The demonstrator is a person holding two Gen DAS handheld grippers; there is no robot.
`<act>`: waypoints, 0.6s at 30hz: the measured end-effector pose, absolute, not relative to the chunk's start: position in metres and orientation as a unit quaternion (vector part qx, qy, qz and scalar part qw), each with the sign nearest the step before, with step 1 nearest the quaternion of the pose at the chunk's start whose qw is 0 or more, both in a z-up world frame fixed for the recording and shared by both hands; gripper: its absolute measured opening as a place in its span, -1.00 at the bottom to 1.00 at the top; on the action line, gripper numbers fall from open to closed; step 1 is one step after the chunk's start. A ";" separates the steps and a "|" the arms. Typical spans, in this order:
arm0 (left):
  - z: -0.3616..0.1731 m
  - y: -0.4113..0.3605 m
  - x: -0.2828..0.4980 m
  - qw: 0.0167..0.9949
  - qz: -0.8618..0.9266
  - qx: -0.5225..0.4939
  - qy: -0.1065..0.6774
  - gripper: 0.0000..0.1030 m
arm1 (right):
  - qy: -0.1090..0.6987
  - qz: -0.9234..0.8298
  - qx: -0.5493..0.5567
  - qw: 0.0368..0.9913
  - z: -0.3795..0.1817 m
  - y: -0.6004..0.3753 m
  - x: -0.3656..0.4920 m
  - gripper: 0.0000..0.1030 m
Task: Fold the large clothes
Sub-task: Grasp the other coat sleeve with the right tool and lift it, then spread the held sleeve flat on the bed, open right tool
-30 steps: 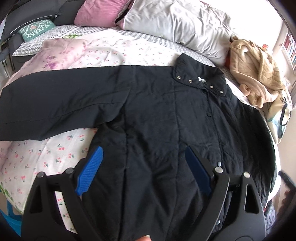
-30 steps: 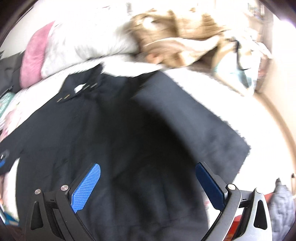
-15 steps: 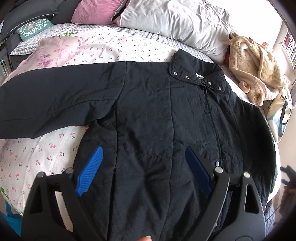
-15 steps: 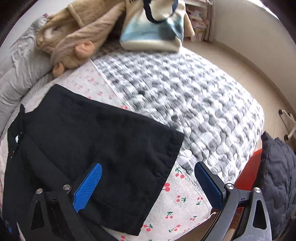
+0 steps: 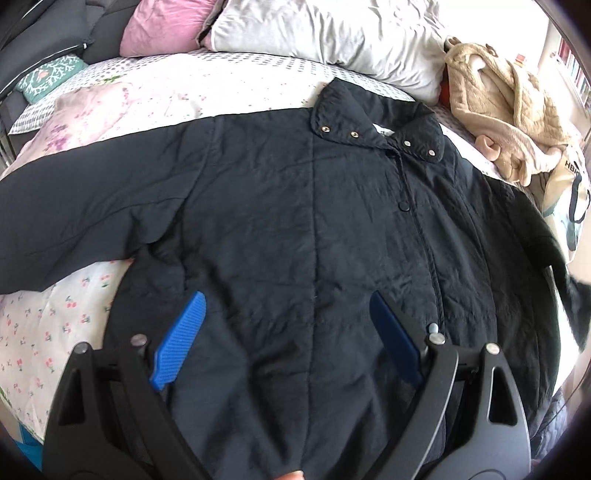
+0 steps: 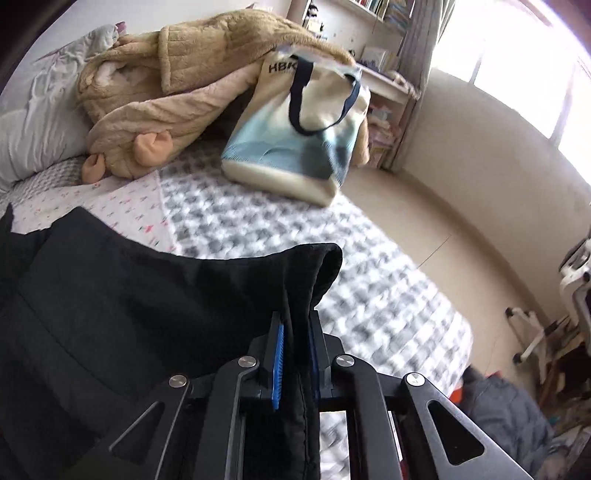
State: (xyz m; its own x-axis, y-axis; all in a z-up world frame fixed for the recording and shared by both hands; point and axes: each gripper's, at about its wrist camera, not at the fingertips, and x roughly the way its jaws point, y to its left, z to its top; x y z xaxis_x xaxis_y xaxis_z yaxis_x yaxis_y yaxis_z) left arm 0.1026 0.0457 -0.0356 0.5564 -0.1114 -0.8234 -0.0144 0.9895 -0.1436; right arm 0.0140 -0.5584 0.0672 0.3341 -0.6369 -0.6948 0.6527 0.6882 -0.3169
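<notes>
The right gripper (image 6: pixel 295 354) has its jaws pressed together on the cuff edge of the black jacket (image 5: pixel 314 240), the dark fabric pinched between the blue pads (image 6: pixel 277 363) and rising in a fold just past them. From that pinch the sleeve (image 6: pixel 147 295) runs back toward the jacket's body and sits raised above the grey checked blanket (image 6: pixel 369 288) beside it.

The left gripper (image 5: pixel 286 332) has its jaws spread wide, hovering over the lower front of the jacket with nothing between its fingers (image 5: pixel 177 341); whether the tips touch the cloth cannot be told.

The jacket lies front up on the bed (image 5: pixel 48 325), snapped collar (image 5: pixel 376 125) toward the pillows, its other sleeve stretched flat out from the body across the cherry-print sheet. Beyond the collar lie a grey pillow (image 5: pixel 321 33) and a pink pillow (image 5: pixel 166 26), with a teal cushion (image 5: pixel 44 75) farther off past that flat sleeve. On the jacket's opposite side, near the collar, is a heap of tan fleece clothing (image 6: pixel 177 85), and a cream-and-blue tote bag (image 6: pixel 299 129) leans against that heap.
</notes>
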 end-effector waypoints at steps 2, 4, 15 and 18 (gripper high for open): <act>-0.038 0.039 0.106 0.880 -0.029 -0.062 0.471 0.76 | 0.405 -0.425 -0.033 0.809 0.081 -0.575 0.027 -0.82; -0.042 0.033 0.110 0.880 -0.030 -0.057 0.471 0.76 | 0.395 -0.448 -0.074 0.798 0.091 -0.589 0.043 -0.84; -0.055 0.020 0.124 0.878 -0.022 -0.045 0.476 0.76 | 0.423 -0.523 -0.203 0.712 0.037 -0.650 0.102 -0.91; -0.059 0.022 0.127 0.876 -0.014 -0.045 0.481 0.76 | 0.439 -0.527 -0.157 0.710 0.020 -0.675 0.091 -0.88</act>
State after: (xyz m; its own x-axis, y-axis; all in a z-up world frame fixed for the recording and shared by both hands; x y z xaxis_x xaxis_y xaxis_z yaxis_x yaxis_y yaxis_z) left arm 0.1273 0.0215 -0.0593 0.5372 -0.0676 -0.8407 -0.0190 0.9956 -0.0922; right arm 0.0912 -0.6745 0.0196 0.0577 -0.8870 -0.4582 0.6111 0.3943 -0.6863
